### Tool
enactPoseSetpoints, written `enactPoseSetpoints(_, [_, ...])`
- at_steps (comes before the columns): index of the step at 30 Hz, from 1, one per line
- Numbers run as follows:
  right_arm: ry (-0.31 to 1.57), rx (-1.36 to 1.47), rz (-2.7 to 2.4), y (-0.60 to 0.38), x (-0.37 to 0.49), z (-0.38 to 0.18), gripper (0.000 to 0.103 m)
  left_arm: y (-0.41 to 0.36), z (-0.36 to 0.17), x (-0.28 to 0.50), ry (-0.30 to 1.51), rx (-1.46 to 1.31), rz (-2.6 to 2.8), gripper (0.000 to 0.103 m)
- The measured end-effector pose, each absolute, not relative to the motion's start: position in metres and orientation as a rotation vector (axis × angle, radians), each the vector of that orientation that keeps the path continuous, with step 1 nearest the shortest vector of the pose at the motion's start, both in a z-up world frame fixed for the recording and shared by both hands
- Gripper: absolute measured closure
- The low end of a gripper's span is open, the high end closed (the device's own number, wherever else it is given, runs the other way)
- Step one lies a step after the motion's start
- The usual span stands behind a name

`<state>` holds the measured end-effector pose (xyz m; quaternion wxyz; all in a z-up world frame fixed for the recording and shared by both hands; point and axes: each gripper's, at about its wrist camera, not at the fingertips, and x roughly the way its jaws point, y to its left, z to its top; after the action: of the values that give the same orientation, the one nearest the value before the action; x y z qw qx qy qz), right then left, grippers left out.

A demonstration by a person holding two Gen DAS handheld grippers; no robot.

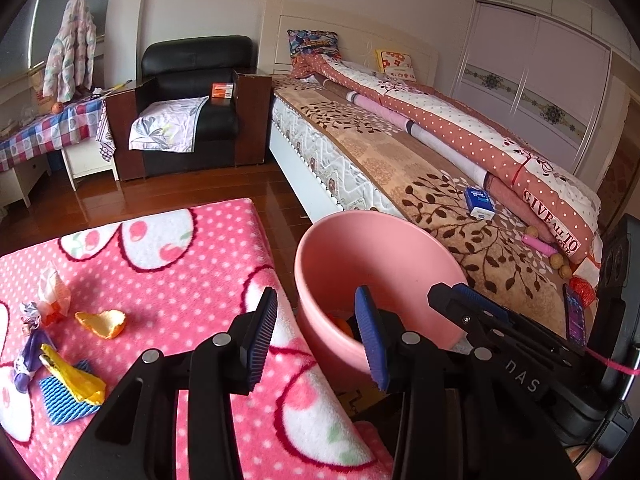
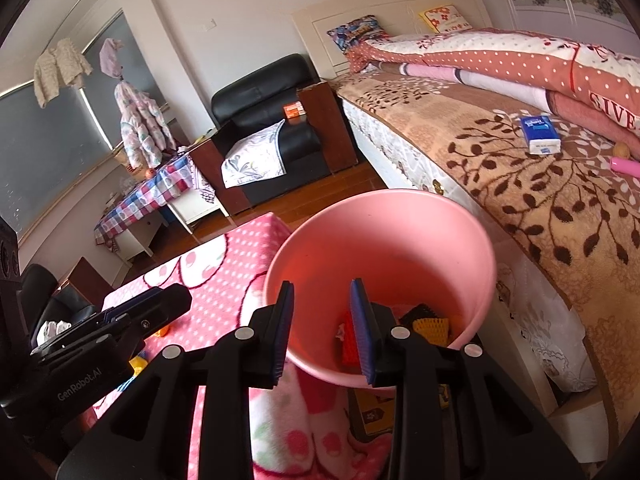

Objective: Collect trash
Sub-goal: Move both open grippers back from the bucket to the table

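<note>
Trash on blanket only in L view; bin contents clearer R.

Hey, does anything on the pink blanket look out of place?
Yes. Loose trash lies at its left end, not in the pink bucket: an orange peel, a yellow wrapper on a blue foam net, and crumpled wrappers.
</note>
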<state>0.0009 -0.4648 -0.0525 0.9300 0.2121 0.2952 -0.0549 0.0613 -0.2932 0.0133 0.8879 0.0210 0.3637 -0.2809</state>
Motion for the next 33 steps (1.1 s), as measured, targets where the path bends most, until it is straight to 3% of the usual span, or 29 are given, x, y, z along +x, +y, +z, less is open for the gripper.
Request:
enactPoseSetpoints(15, [0.618, 0.342, 0.035, -0.404, -0.004, -0.054, 0.073, -0.23, 0.012, 0.039, 0.75, 0.013, -0.489, 0.063])
enactPoseSetpoints(33, [0.708, 0.194, 0.27, -0.305, 0.02, -0.069, 0.073, -0.088, -0.024, 0.031, 0.802, -0.071, -0.183, 0.063])
